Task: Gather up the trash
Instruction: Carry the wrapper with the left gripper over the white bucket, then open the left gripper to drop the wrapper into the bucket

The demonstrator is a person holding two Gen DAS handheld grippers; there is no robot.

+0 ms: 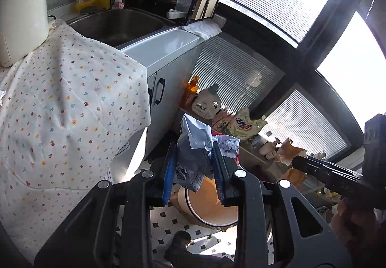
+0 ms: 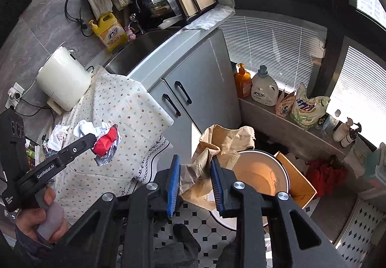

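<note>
Left tongs (image 1: 194, 172) clamped on crumpled wrapper wad (image 1: 193, 147), above bin (image 1: 212, 205). Right tongs (image 2: 195, 183) parted, brown paper bag (image 2: 217, 147) loose between pads, bin (image 2: 260, 176) just beyond.

Risk: bag light, bulky; may catch rim, slide onto floor. Wad may shed scraps.

Nearby: more wrappers (image 2: 58, 137) on floral-cloth tabletop (image 2: 115, 109), cardboard box (image 2: 296, 178) beside bin.
</note>
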